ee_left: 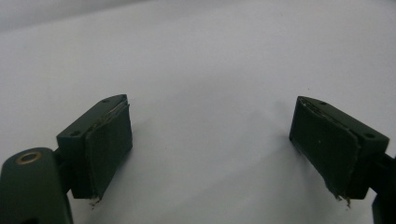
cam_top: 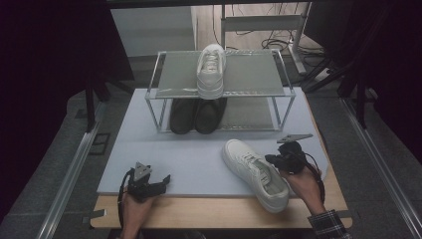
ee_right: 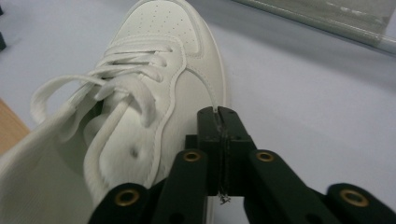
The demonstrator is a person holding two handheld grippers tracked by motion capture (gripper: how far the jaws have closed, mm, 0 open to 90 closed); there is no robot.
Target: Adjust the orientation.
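A white sneaker (cam_top: 254, 172) lies on the pale grey mat (cam_top: 174, 154) at the front right, toe toward the rack and heel over the mat's front edge. My right gripper (cam_top: 271, 160) sits against the shoe's right side, by the laces. In the right gripper view its jaws (ee_right: 218, 112) are pressed together beside the shoe's upper (ee_right: 154, 93); a thin white strand meets the tips, and I cannot tell whether it is pinched. My left gripper (cam_top: 166, 178) rests at the mat's front left. Its jaws (ee_left: 210, 130) stand wide apart over bare mat.
A two-shelf metal rack (cam_top: 219, 94) stands at the back of the mat. On its top shelf sits a matching white sneaker (cam_top: 211, 69), and a pair of black shoes (cam_top: 196, 114) stands below. The wooden table edge (cam_top: 199, 211) runs along the front.
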